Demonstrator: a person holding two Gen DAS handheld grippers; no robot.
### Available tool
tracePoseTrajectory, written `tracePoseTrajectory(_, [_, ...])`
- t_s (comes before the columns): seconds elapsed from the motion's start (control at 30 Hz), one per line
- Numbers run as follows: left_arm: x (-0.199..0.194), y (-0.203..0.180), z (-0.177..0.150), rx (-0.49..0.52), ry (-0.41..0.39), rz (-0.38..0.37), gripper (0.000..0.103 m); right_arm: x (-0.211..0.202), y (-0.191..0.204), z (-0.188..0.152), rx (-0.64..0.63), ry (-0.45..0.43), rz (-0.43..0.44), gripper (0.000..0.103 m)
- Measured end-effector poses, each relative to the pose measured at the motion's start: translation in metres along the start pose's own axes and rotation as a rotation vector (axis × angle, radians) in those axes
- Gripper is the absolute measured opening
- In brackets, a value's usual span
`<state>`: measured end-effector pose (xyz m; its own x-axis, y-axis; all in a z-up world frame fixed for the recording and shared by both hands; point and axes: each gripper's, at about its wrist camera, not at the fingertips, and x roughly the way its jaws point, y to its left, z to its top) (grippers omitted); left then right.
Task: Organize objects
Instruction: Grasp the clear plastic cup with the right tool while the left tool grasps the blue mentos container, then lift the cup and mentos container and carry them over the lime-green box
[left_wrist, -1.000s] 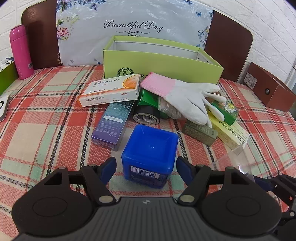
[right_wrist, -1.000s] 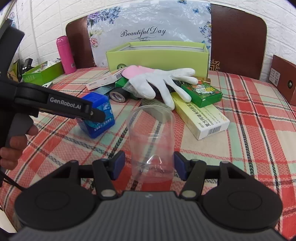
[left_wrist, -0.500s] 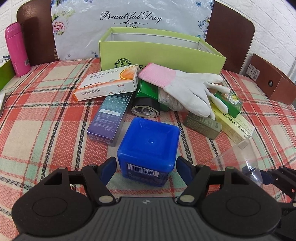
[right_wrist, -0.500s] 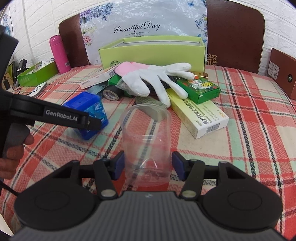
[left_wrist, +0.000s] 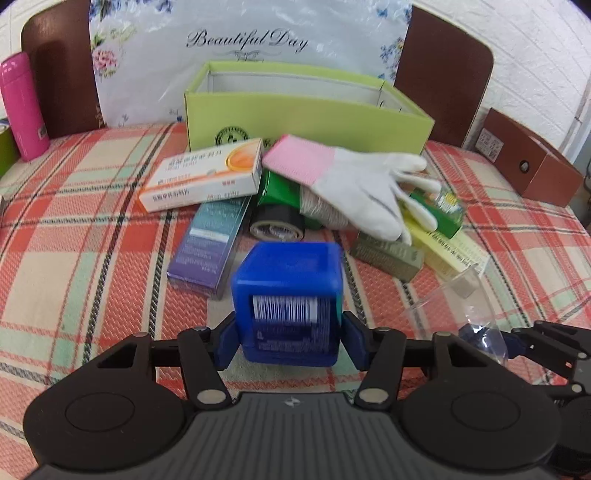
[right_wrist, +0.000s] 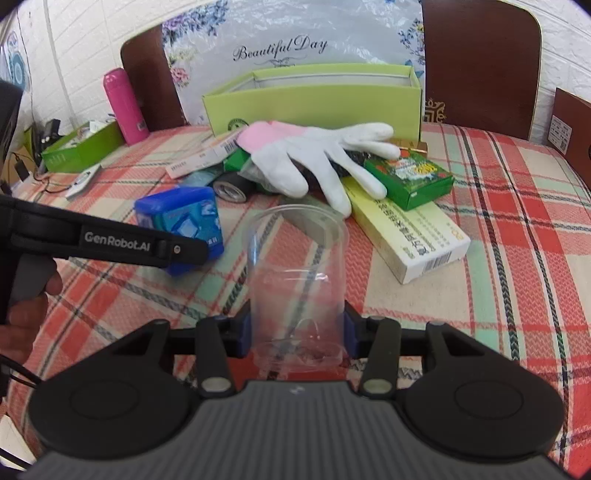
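Note:
My left gripper (left_wrist: 288, 341) is shut on a blue square plastic box (left_wrist: 288, 299) and holds it tilted just above the plaid tablecloth; the box also shows in the right wrist view (right_wrist: 181, 221). My right gripper (right_wrist: 297, 332) is shut on a clear plastic cup (right_wrist: 297, 273), upright, to the right of the blue box; the cup also shows in the left wrist view (left_wrist: 461, 302). Behind lies a pile: a white glove with a pink cuff (left_wrist: 354, 184), an orange-white medicine box (left_wrist: 203, 177), a purple box (left_wrist: 210, 243), a tape roll (left_wrist: 277, 225). An open light-green box (left_wrist: 303, 107) stands at the back.
A green carton (right_wrist: 410, 175) and a long yellow-white box (right_wrist: 406, 236) lie right of the glove. A pink bottle (right_wrist: 123, 107) and a green tray (right_wrist: 81, 146) stand at the back left. A brown box (left_wrist: 524, 162) sits at the far right. Two chair backs stand behind the table.
Both grippers have closed: the left on the blue box, the right on the clear cup. The blue box has tipped up off the cloth, with its barcode side now facing the camera.

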<state>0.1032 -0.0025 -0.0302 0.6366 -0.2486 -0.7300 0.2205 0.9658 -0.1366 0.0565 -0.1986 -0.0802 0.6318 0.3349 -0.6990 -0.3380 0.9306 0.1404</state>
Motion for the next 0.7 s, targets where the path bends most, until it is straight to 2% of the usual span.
tracePoseTrajectory(0.17, [-0.021,0.0,0.021,-0.022,-0.071,-0.027,0.058,-0.004,-0.001,0.017,-0.019,-0.036,0.017,0.045])
tracePoseTrajectory(0.33, [-0.026,-0.001,0.036,0.007,-0.121,-0.047,0.058,-0.007,-0.005,0.032,-0.028,-0.069,0.034,0.045])
tracePoseTrajectory(0.43, [-0.016,0.0,0.034,0.013,-0.089,-0.028,0.058,-0.004,-0.009,0.035,-0.022,-0.069,0.025,0.045])
tracePoseTrajectory(0.57, [0.006,0.007,0.027,-0.031,-0.038,-0.035,0.058,0.006,-0.012,0.031,-0.003,-0.045,0.021,0.045])
tracePoseTrajectory(0.7, [0.012,0.006,0.028,-0.019,-0.045,-0.026,0.058,0.007,-0.013,0.031,0.0,-0.045,0.019,0.045])
